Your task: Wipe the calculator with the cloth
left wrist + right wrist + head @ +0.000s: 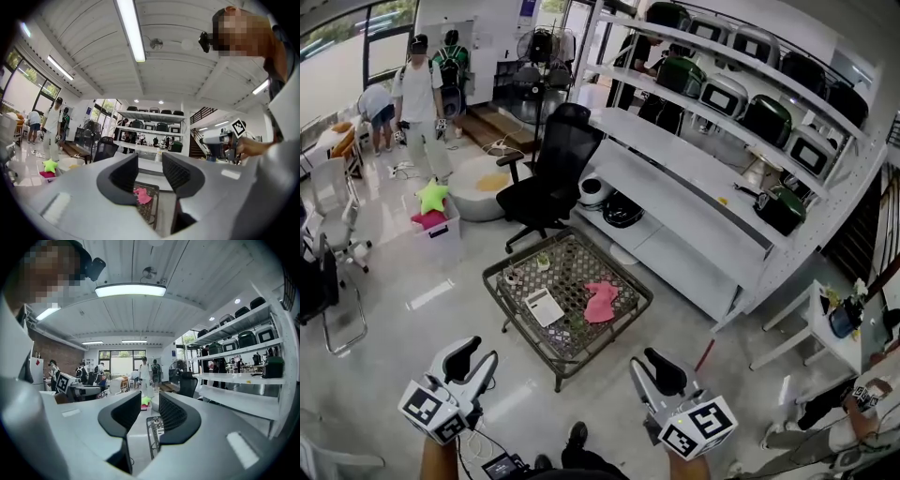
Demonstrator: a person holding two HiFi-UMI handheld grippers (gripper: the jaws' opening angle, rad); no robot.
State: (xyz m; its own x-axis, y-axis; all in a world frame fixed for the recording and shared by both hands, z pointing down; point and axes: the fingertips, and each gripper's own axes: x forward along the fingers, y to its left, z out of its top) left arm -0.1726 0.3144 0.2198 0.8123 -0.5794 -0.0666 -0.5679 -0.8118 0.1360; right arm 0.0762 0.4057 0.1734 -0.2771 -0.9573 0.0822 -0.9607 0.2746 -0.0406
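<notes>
Calculator (546,307) lies flat on the low woven table (521,321), just left of the pink cloth (601,302), both well apart from the left gripper (478,354) and the right gripper (645,361), whose jaws stand spread with nothing between them. I judge it stiff, light and likely to slide when wiped, so hold it by a side edge; the cloth is soft, to pinch at a loose fold. Its keys are too small to make out.
</notes>
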